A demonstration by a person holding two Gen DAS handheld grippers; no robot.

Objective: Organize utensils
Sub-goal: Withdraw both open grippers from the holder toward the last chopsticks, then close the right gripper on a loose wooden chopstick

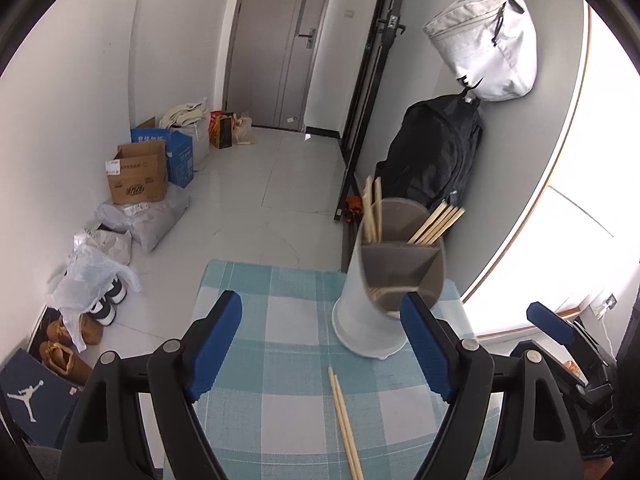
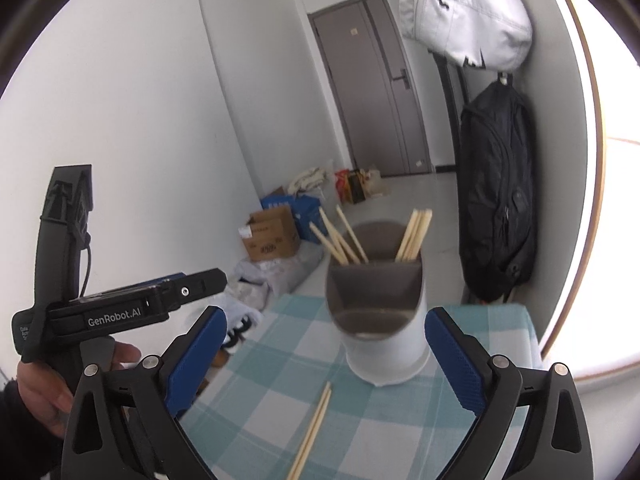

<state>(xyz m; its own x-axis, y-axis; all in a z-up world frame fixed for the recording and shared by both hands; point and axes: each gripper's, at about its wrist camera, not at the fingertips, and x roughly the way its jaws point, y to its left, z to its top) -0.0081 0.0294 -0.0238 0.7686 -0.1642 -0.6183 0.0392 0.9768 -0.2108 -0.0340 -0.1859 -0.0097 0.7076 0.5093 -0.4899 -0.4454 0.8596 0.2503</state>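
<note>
I have both grippers hovering above the small table, whose checked teal-and-white cloth (image 1: 280, 320) fills the lower part of both wrist views. My left gripper (image 1: 320, 344) has its blue-padded jaws spread wide with nothing between them; my right gripper (image 2: 326, 360) is the same, jaws wide apart and holding nothing. In the right wrist view I also see the left gripper's black body, and the hand (image 2: 40, 392) that carries it, off to the left side.

The utensil holder (image 1: 384, 300) is a white cylinder with a grey divided insert, standing upright on the cloth toward its far right corner. From the right wrist view it sits straight ahead between my jaws but beyond them, not touched. Chopsticks (image 2: 414, 236) stand in its two rear compartments, one bunch leaning left and another leaning right; in the left wrist view I can make out pale stick ends in a nearer compartment too.

One loose pair of chopsticks (image 1: 344, 420) lies flat on the cloth just in front of the holder, side by side, apart from both grippers

A white bag (image 1: 484, 40) and a black backpack (image 1: 436, 152) hang on the wall behind the table
</note>
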